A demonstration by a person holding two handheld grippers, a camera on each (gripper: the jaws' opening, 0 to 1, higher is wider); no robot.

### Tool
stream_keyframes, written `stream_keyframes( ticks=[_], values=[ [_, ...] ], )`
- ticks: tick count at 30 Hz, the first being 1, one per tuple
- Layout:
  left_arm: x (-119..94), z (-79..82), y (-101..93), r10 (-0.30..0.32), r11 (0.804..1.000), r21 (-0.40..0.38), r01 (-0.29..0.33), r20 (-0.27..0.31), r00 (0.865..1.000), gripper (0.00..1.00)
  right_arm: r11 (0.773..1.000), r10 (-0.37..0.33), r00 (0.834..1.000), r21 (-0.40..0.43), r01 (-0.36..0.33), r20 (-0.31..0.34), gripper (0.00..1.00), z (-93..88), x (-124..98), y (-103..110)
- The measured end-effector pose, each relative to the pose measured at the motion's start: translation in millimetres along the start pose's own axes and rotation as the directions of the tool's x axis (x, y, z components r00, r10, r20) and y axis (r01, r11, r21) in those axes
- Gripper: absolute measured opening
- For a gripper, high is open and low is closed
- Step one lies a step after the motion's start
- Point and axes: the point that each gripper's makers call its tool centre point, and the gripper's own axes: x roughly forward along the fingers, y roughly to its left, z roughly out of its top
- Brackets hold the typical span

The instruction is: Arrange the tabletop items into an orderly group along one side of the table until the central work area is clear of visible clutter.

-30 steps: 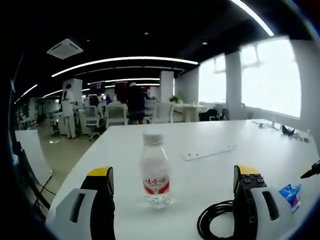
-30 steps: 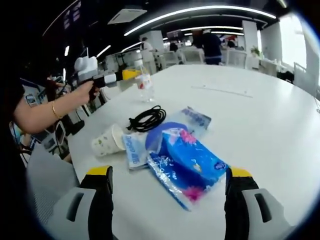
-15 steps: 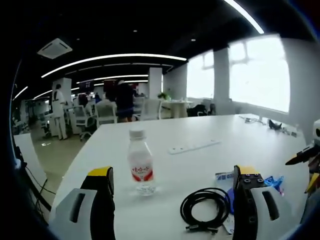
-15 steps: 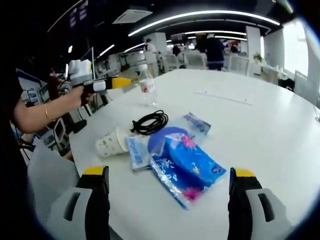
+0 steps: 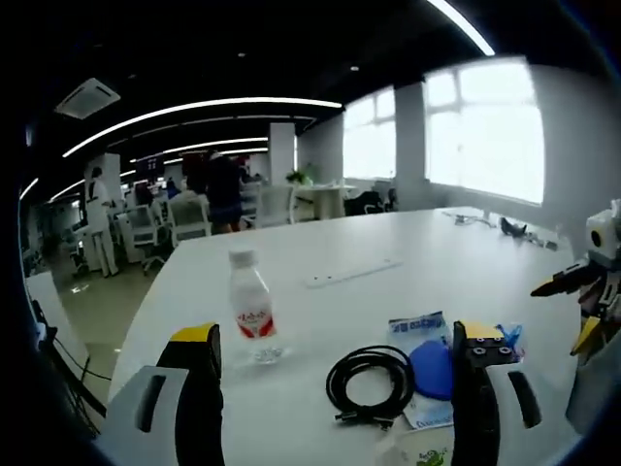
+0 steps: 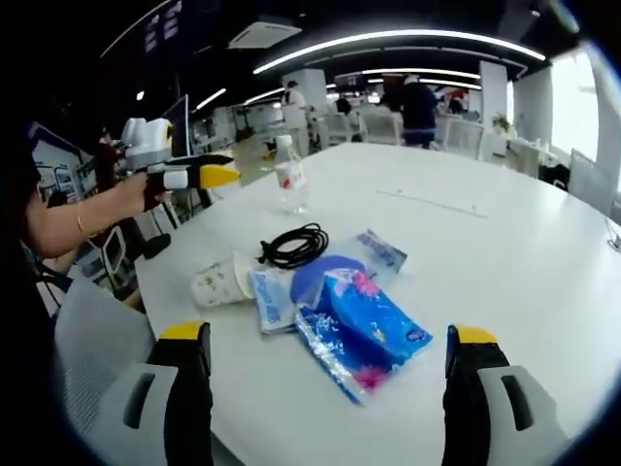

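Observation:
A clear water bottle (image 5: 250, 311) with a red label stands upright on the white table (image 5: 320, 311), ahead of my open left gripper (image 5: 337, 333) and apart from it. A coiled black cable (image 5: 369, 379) and a blue packet (image 5: 432, 364) lie closer to the jaws. In the right gripper view, a blue tissue pack (image 6: 364, 330) lies between the jaws of my open right gripper (image 6: 325, 333). A tipped paper cup (image 6: 221, 284), the cable (image 6: 294, 245) and the bottle (image 6: 288, 175) lie beyond. A hand holds the left gripper (image 6: 221, 176) near the bottle.
A white power strip (image 5: 351, 274) lies flat further up the table (image 6: 505, 262). Flat blue-and-white packets (image 6: 267, 296) sit beside the cup. The right gripper (image 5: 568, 311) enters at the far right. A grey chair back (image 6: 92, 340) stands by the table edge. People and office chairs fill the background.
My left gripper has drawn back from the bottle and swung right, so the cable and blue packet now show between its jaws. The right gripper has backed off slightly; no item moved.

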Motion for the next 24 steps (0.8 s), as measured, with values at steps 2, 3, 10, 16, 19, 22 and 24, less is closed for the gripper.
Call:
stream_keyframes(
  ticks=[2,3,10,16,19,22,24],
  values=[
    [-2.6,-2.5,-2.4,-0.011,1.000,0.001,0.011,-0.024,1.000,0.98,1.000,0.001,1.000,-0.004,-0.001,-0.007,1.00,-1.0,-0.8,0.5],
    [-3.7,-4.1,-4.0,-0.019,1.000,0.002,0.019,-0.036,0.999,0.97,1.000,0.004,1.000,-0.006,-0.004,-0.012,1.00,-1.6,-1.5,1.5],
    [-12.8,-29.2,-25.5,-0.101,0.992,0.049,0.113,-0.190,0.976,0.92,1.000,0.008,1.000,-0.016,-0.008,-0.018,1.00,-2.9,-3.2,3.7],
    [-15.5,-46.1,-39.8,-0.147,0.985,0.045,0.166,-0.283,0.948,0.90,1.000,0.015,0.999,-0.020,-0.016,-0.034,1.00,-6.1,-3.6,6.4],
    [-15.5,-54.9,-44.6,-0.165,0.981,0.046,0.190,-0.329,0.930,0.86,1.000,0.018,0.999,-0.021,-0.019,-0.037,1.00,-7.1,-3.9,7.5],
    [-15.5,-58.3,-51.3,-0.183,0.977,0.041,0.210,-0.353,0.918,0.85,1.000,0.017,0.999,-0.021,-0.018,-0.039,1.00,-7.8,-4.6,7.7],
    [-15.8,-60.3,-54.9,-0.194,0.974,0.039,0.224,-0.368,0.909,0.83,1.000,0.016,0.999,-0.019,-0.017,-0.041,1.00,-8.4,-5.1,7.6]
  ],
)
